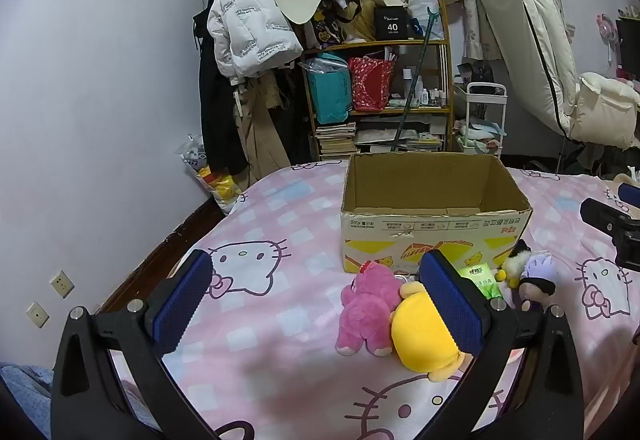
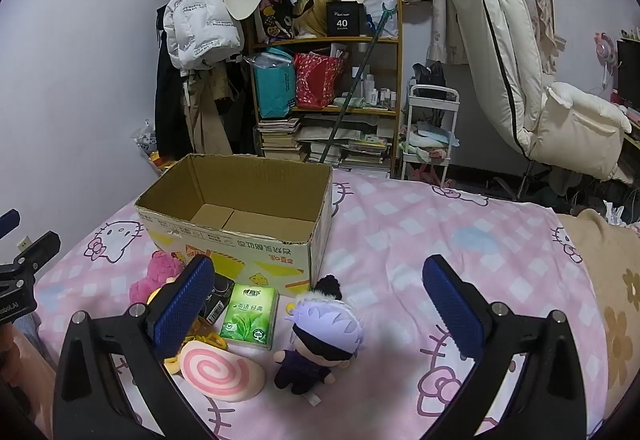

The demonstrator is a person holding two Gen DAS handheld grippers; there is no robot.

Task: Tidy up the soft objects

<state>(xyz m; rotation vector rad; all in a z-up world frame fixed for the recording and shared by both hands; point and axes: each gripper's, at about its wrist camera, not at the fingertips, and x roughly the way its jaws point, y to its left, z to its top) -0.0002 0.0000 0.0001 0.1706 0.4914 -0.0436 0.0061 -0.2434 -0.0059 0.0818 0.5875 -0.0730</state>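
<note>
Soft toys are lying bunched at lower centre, touching the empty cardboard box (image 2: 240,224) front, likely staged for loading: pink plush (image 1: 366,310), yellow plush (image 1: 420,336), doll (image 2: 320,340), tissue pack (image 2: 251,316). Left gripper (image 1: 320,304) and right gripper (image 2: 320,304) are both hovering wide, holding nothing.

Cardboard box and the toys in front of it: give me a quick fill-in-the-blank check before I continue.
1. The cardboard box is ____ inside.
2. The green tissue pack lies ____ the box.
3. Both the left gripper and right gripper are ____.
4. The plush bear beside the yellow plush is ____.

Missing words: empty; outside; open; pink
</note>
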